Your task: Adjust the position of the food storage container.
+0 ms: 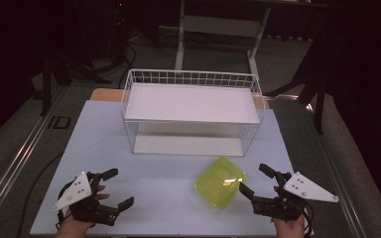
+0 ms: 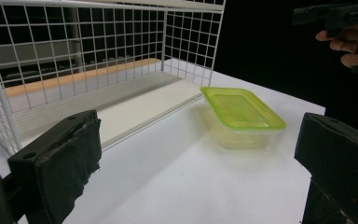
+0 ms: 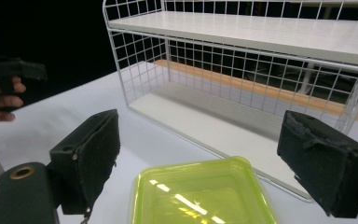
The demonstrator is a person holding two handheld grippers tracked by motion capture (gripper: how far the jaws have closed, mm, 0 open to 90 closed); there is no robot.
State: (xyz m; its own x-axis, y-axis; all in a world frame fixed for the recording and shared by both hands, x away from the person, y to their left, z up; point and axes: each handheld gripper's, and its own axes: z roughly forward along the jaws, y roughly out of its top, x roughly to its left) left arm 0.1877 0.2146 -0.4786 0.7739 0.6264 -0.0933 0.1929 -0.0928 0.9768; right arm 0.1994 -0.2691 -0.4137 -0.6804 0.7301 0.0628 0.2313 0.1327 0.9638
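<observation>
Left gripper (image 1: pixel 120 187) at near left edge of white table (image 1: pixel 168 188), jaws spread wide, nothing between them. Right gripper (image 1: pixel 254 179) at near right edge, jaws likewise wide apart and empty, just beside yellow-green lidded container (image 1: pixel 221 181). Container resting flat on table, lid on, right of centre, just in front of white wire rack (image 1: pixel 192 111) and apart from it. Rack upright at far centre, two white shelves inside. Beyond table, dark floor and white desk frame (image 1: pixel 218 29).

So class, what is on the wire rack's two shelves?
Both white shelves of the wire rack look bare. The top shelf hides part of the lower one from above.
</observation>
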